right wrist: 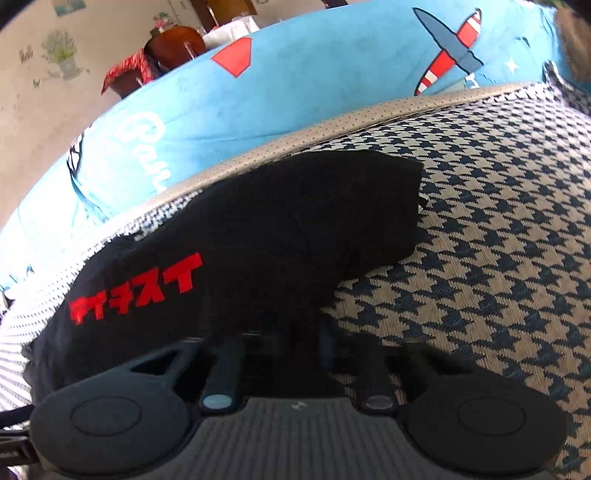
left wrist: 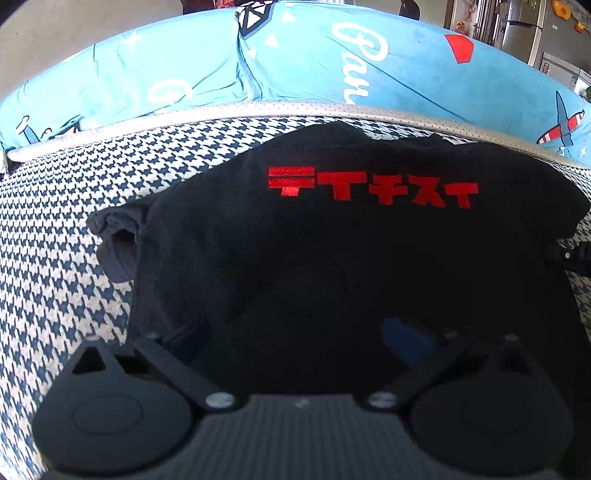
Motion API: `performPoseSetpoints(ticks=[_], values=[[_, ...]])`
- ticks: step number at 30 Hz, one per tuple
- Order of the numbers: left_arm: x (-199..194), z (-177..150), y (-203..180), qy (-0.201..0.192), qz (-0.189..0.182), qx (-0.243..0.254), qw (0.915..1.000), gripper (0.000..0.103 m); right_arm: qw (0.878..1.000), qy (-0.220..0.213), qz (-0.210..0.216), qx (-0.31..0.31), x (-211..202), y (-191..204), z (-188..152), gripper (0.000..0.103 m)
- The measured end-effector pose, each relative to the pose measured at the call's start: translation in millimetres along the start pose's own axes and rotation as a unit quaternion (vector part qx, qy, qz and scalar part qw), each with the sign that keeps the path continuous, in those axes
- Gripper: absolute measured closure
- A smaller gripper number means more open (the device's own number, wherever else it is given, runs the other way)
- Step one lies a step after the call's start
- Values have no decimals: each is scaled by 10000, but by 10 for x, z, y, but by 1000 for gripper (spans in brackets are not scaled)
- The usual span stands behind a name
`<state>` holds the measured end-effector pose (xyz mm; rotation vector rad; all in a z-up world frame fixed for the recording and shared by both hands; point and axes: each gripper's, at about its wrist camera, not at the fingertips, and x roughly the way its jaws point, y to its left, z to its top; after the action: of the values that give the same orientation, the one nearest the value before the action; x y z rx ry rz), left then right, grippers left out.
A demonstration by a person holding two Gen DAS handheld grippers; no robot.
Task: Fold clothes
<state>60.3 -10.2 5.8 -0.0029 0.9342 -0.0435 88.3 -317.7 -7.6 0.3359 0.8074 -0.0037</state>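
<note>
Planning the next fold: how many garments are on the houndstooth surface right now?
1: a black T-shirt with red lettering, lying on the houndstooth cushion in front of the blue cover. Anything beneath it would be hidden.

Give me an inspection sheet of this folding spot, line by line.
Surface: houndstooth cushion with pale perforated trim.
Job's things: black T-shirt with red lettering, lying spread; one sleeve out to the side.
Clutter: nothing seen.
Grippers: left hand-held gripper over the shirt's near part, fingers lost in the dark cloth; right hand-held gripper at the shirt's near edge, grip unclear.
Cables: nothing seen.
Surroundings: blue printed cover behind; refrigerator beyond.
</note>
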Motion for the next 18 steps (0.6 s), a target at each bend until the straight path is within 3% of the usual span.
performPoseSetpoints(ticks=[9,14,18], values=[[7,-42,-31,84,-184,-72,9998,0,9973,-436,-532,-262,-254,7,31,100],[42,-125,-94,220,-196,41,9996,0,9978,-14,-657,-50,-124,-138,42,100],[9,-201,-130,168,-145,293,9993,0,9980,-62,-610,-125,-205,-103,71,99]])
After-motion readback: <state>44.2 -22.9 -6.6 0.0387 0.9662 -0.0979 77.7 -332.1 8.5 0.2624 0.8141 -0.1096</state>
